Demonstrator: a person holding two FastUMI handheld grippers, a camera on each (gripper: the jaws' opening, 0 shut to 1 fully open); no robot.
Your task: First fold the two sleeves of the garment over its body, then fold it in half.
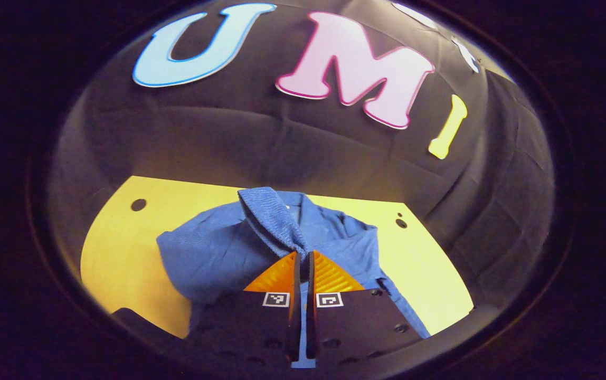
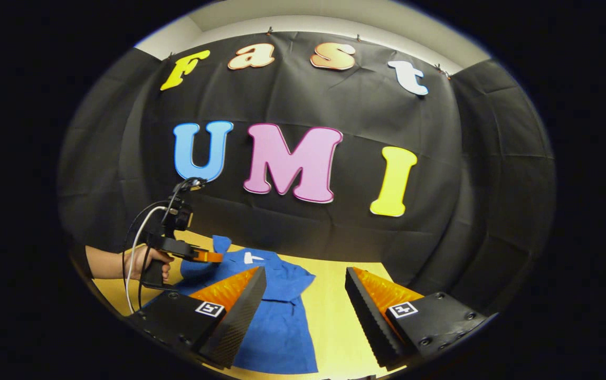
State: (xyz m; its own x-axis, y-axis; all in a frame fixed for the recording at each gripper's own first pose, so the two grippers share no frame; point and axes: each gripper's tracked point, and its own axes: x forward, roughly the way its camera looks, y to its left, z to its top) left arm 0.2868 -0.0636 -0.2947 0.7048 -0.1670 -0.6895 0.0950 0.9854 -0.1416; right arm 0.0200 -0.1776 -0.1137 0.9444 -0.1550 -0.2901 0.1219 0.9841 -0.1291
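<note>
Two grippers work over a blue garment (image 2: 276,311) that lies spread on a yellow table (image 2: 334,322) in front of the black cloth wall (image 2: 466,184).

In the left gripper view, the left gripper (image 1: 303,258) has its fingers closed tight, with almost no gap between them, and a sleeve (image 1: 271,216) of the garment is pinched there. The sleeve rises from the fingertips as a lifted flap, its ribbed cuff end pointing up and away toward the wall. Beyond it the garment's body (image 1: 213,253) lies rumpled on the table (image 1: 123,237), with another strip of blue cloth running down past the right finger toward the near edge.

In the right gripper view, the right gripper (image 2: 305,279) is wide open and holds nothing; its two fingers stand well apart above the table, the left finger over the garment's body and the right finger over bare yellow surface. Farther off at the left, a hand (image 2: 147,264) grips the handle of the left gripper (image 2: 218,257), which holds the sleeve (image 2: 222,244) up above the garment's far left shoulder. White and black cables (image 2: 139,232) loop from that gripper. A small white tag (image 2: 253,257) shows at the collar.
</note>
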